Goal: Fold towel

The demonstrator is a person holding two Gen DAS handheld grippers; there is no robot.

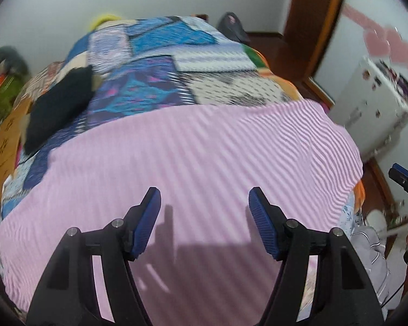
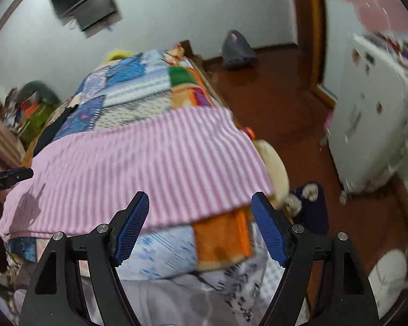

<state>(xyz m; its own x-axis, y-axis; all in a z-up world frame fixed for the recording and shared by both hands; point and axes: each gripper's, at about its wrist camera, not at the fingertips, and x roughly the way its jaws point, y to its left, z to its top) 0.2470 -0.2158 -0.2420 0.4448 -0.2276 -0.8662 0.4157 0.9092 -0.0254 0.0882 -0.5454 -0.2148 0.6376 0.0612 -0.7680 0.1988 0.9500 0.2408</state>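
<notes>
Pink striped towel [image 1: 193, 146] flat across bed [image 1: 155, 62], mid-frame. Left gripper [image 1: 204, 203] and right gripper [image 2: 200, 209]: jaws spread, holding nothing.

Left gripper [image 1: 204, 224]: jaws stand apart, nothing between the blue pads [image 1: 147, 222] — pointing steeply down.
Right gripper [image 2: 200, 228]: jaws wide apart, nothing gripped — tilted down too.

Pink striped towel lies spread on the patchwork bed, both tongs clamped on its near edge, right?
Not clamped. The pink striped towel does lie spread on the patchwork bed, but the left tongs and right tongs are open and empty, as both wrist views show.
</notes>
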